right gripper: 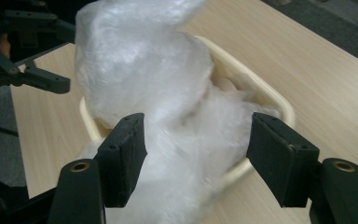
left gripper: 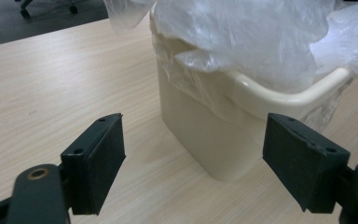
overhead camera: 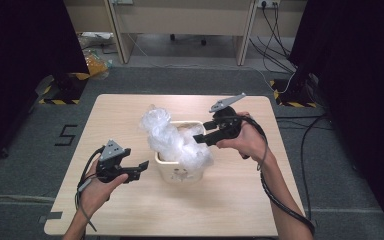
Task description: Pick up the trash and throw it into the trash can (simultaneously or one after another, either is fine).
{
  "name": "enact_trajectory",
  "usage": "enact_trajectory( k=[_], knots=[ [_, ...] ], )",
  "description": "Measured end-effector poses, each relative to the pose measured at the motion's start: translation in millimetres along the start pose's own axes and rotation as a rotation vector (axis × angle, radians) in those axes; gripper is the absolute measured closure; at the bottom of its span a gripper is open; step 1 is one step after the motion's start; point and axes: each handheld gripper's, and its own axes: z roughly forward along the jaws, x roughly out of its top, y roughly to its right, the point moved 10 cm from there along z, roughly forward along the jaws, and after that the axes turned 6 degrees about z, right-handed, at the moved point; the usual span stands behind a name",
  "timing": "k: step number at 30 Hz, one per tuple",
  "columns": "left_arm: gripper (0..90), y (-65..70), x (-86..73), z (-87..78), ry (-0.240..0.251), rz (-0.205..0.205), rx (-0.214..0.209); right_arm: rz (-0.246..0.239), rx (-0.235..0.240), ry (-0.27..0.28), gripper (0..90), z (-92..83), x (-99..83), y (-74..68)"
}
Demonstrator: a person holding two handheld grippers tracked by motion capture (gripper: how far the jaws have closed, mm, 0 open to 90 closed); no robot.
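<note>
A: Where does the plastic bag (overhead camera: 172, 137) sit?
B: In the cream bin (overhead camera: 180, 172), mid-table.
A: The grippers?
B: The left gripper (overhead camera: 136, 170) and right gripper (overhead camera: 200, 138) both gape, holding nothing.

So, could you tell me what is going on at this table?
A person holding a gripper in each hand is fitting a clear plastic bag into a small cream bin on the wooden table. The right gripper hovers open over the bunched bag. The left gripper waits open beside the bin, holding nothing.
</note>
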Motion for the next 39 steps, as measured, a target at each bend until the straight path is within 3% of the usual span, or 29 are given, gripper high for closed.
enact_trajectory(
  k=[15,23,33,39],
  knots=[
    [20.5,-7.1,-47.5,1.6,-0.02,-0.068,0.008,0.116,-0.113,0.102,37.0,-33.5,-61.4,50.5],
    [20.4,-8.1,-78.6,10.3,-0.048,-0.087,0.029,0.171,-0.164,0.136,37.1,-34.8,-105.2,67.2],
    [20.5,-5.7,-106.6,21.1,-0.093,-0.079,0.042,0.246,-0.207,0.152,36.8,-27.5,-160.6,80.6],
    [20.3,-6.8,-119.5,25.2,-0.119,-0.074,0.051,0.245,-0.258,0.143,33.8,-23.5,-182.3,84.6]
  ],
)
